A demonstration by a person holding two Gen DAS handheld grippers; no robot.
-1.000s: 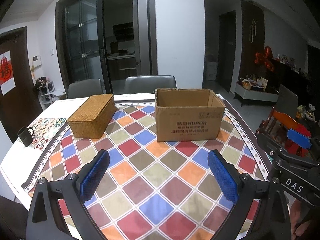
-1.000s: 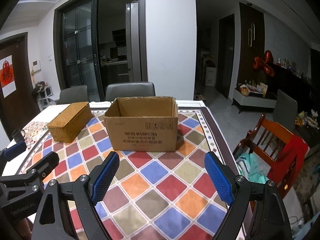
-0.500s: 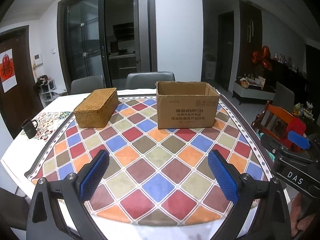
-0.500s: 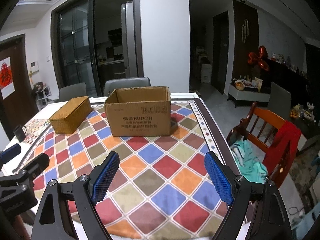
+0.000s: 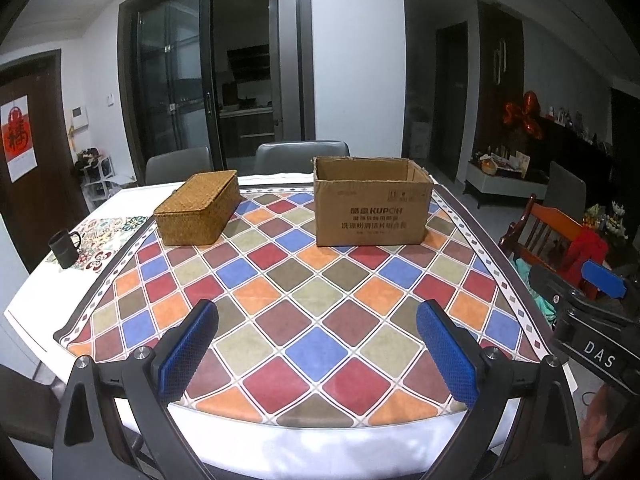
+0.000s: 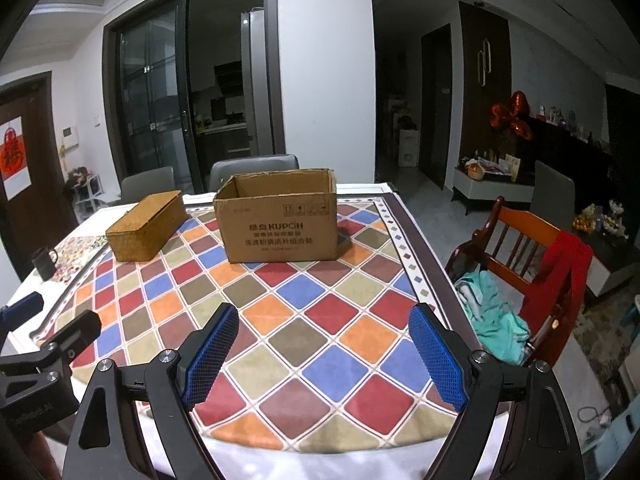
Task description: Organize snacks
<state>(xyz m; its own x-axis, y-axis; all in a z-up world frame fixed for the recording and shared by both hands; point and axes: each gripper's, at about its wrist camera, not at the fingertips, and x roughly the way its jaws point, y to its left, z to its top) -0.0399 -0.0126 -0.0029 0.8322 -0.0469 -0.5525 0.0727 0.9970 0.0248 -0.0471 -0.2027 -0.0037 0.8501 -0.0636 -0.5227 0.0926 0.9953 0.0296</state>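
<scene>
Dining-room table (image 5: 320, 344): cardboard box (image 5: 370, 210) well ahead of both grippers, nearer right gripper (image 6: 324, 356) than left gripper (image 5: 318, 350); wicker basket (image 5: 198, 214) left of box; fingers apart, empty; no snacks visible.

The cardboard box (image 5: 370, 208) looks matt and papery. The woven basket (image 5: 198, 208) is rough straw; the worktop (image 5: 316, 304) cover is smooth and glossy.

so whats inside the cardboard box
The cardboard box is open on top; only its bare inner walls show. The front wall hides the floor, so any contents cannot be seen.
</scene>
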